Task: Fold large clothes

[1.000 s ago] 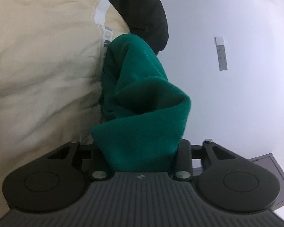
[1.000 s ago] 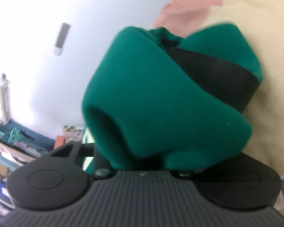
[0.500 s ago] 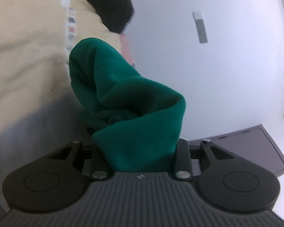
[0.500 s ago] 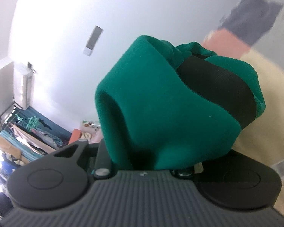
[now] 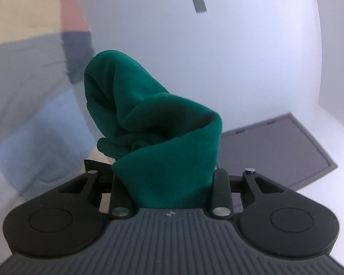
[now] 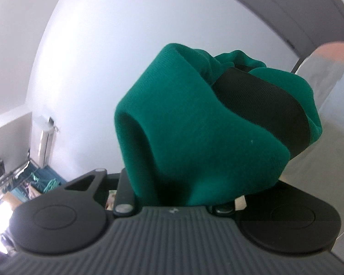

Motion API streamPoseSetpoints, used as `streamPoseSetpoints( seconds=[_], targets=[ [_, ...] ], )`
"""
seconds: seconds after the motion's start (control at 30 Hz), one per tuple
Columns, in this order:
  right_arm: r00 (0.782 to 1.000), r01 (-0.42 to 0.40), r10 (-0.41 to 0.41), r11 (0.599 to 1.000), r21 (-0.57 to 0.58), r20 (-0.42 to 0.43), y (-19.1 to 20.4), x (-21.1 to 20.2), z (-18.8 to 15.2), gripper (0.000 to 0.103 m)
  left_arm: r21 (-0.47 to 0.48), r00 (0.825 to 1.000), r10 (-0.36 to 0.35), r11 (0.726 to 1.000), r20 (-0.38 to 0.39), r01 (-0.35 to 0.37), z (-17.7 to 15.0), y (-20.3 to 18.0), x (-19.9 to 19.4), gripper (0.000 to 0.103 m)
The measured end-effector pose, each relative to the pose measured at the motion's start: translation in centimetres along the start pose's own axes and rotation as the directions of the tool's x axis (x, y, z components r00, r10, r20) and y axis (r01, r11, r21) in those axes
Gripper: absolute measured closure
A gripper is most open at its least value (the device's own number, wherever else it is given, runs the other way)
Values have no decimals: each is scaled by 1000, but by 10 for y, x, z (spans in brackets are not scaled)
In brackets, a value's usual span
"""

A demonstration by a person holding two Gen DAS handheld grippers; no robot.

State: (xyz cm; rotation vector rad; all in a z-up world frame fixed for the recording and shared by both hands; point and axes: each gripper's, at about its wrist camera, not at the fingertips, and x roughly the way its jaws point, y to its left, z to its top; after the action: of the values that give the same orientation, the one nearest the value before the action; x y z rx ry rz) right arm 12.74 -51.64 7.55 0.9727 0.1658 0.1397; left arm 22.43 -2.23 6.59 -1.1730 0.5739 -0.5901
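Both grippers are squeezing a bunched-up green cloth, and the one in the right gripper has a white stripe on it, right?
Almost. Both the left gripper and the right gripper are clamped on bunched green cloth, but the stripe is black, not white; the right wrist view shows it.

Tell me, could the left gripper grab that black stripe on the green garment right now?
Probably not. The left gripper is already shut on its own bunch of green garment, and the black stripe shows only in the right wrist view, beside the right gripper.
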Motion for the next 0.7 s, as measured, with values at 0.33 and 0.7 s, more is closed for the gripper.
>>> streamPoseSetpoints(
  seconds=[0.33,0.7],
  targets=[
    [995,67,-72,995,76,65,-66,-2,-1,67,77,992,49,996,-112,-41,-46,4,81,65],
    [989,147,-148,981,126,1,-157,-2,-44,67,45,983,99,995,-155,-94,-86,110,107,64]
  ],
)
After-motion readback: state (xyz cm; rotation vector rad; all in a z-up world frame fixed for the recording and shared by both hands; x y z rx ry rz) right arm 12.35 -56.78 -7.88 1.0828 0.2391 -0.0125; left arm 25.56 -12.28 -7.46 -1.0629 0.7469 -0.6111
